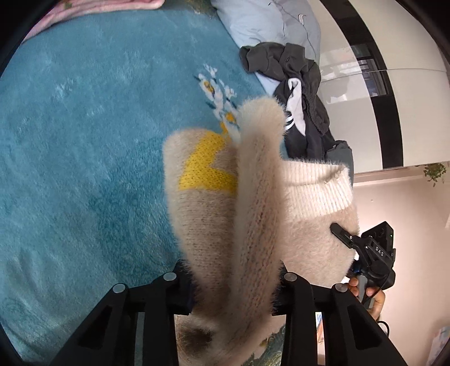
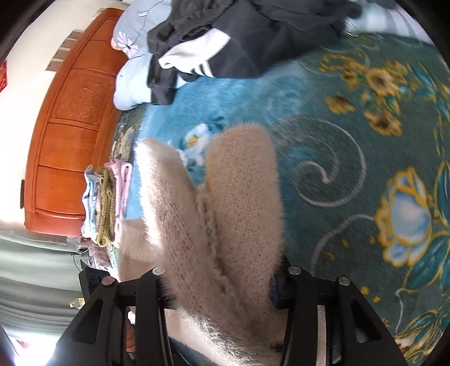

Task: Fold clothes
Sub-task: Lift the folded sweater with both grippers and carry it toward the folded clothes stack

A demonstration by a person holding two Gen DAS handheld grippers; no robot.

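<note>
Teal floral blanket (image 1: 84, 140) over bed; carved orange wooden headboard (image 2: 70, 118); white wall (image 1: 407, 118).

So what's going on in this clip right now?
A person is folding laundry on a bed covered with a blue floral blanket. Both tongs, left and right, are shut on a fluffy cream sweater, holding it up above the blanket. A dark heap of clothes waits near the pillow, and a small folded stack sits by the wooden headboard.
</note>
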